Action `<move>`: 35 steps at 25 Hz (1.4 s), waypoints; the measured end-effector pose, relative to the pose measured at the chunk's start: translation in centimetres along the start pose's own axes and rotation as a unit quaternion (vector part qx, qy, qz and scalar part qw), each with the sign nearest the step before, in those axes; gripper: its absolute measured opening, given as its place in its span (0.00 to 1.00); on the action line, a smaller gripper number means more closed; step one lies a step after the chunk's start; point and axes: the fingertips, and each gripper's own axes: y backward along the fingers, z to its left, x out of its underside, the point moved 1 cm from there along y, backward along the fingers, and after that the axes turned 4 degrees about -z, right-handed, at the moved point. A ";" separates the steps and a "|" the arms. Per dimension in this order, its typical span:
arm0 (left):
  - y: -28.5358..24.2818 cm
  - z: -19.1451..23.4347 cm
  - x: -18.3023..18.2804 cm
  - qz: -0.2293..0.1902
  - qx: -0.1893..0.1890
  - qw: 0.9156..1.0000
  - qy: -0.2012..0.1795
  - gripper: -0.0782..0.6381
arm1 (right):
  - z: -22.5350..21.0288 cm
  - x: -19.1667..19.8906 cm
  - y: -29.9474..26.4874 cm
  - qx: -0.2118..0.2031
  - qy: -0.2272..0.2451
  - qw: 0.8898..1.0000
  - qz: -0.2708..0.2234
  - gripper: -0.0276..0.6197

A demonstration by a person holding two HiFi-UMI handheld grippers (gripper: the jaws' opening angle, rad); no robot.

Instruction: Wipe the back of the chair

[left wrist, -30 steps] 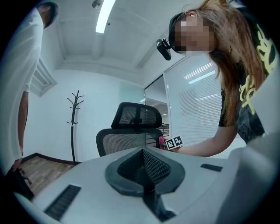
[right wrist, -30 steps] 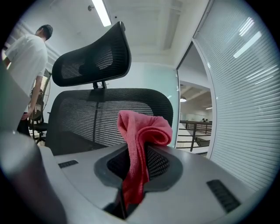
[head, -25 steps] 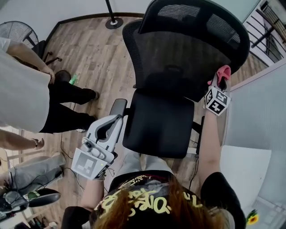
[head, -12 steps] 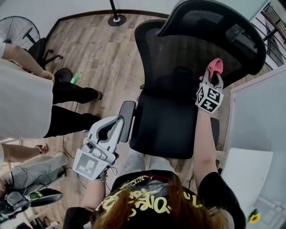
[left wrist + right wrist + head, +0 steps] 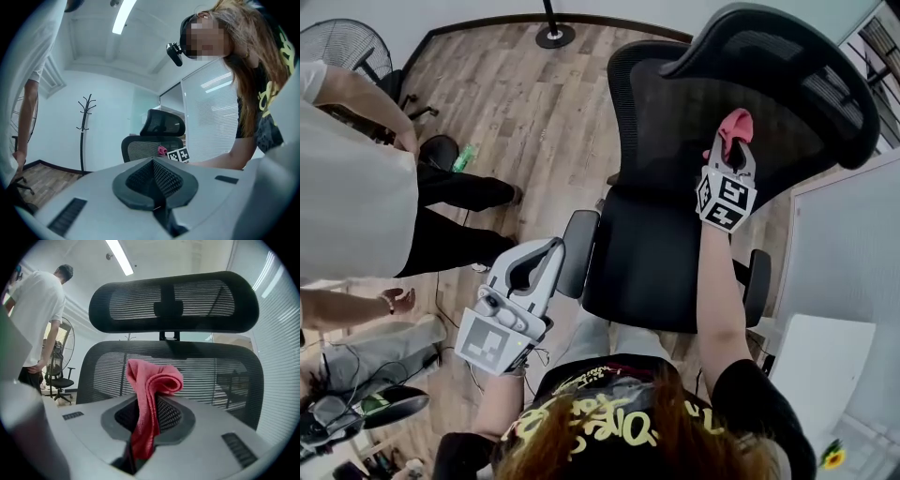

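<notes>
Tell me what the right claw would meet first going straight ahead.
Probably the office chair's mesh backrest; the pink cloth clamped in the right claw sticks out ahead and would touch it first. The remaining gap is unclear.

The chair back (image 5: 666,122) is matt black open mesh; the seat (image 5: 647,258), smooth dark fabric. The pink cloth (image 5: 151,380) looks soft and nappy. The right gripper (image 5: 143,420) is matt grey plastic. Upper left, the floor (image 5: 516,103) shows wood-grain planks.
</notes>
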 end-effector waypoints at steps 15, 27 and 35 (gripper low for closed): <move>1.3 1.6 1.4 0.015 -0.010 1.000 0.004 0.10 | 9.0 -1.3 -1.2 -0.073 -0.007 0.997 -0.023 0.14; 2.1 4.0 0.6 0.022 -0.010 1.000 0.008 0.10 | 17.3 -3.2 -3.2 -0.130 0.002 0.991 -0.025 0.14; 2.1 6.5 -2.3 -0.011 -0.014 1.000 0.014 0.10 | 21.5 -4.4 -4.5 -0.151 -0.001 0.988 -0.027 0.14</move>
